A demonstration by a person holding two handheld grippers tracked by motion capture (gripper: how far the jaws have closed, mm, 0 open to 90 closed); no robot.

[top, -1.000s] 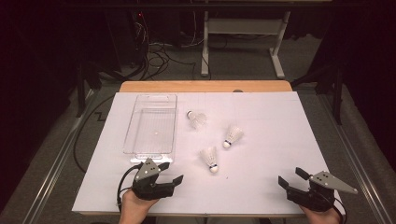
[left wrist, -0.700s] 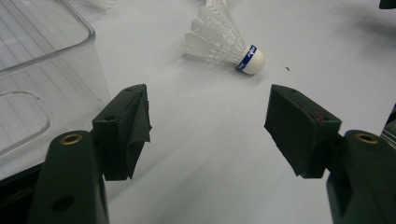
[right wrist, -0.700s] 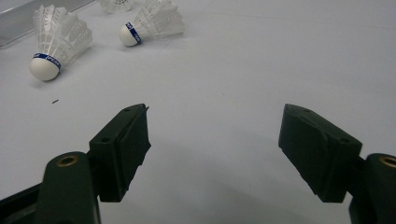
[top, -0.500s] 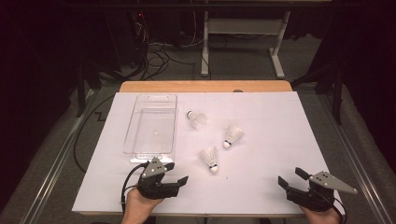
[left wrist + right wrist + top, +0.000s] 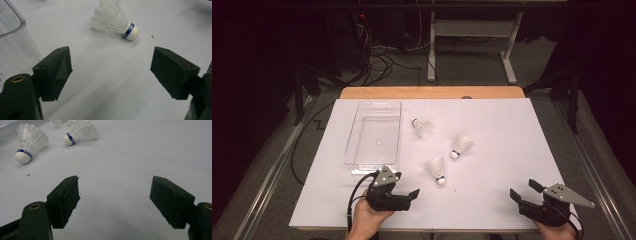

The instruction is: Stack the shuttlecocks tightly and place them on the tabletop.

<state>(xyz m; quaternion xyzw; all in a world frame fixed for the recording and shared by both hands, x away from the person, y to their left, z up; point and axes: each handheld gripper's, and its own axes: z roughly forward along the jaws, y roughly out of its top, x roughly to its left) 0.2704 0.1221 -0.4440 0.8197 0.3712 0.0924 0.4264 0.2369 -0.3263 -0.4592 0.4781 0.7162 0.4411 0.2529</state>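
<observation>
No legible text on shuttlecock (image 5: pixel 117 20) bands.

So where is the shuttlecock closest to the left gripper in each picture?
High view: nearest shuttlecock lies low in the middle, right of the clear box.
Left gripper view: top middle, cork pointing right.
Right gripper view: top left.
Shared landmark: the blue band round its cork.

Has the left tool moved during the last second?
Yes. The left tool has shifted right and turned toward the nearest shuttlecock, away from the clear tray's near end.
</observation>
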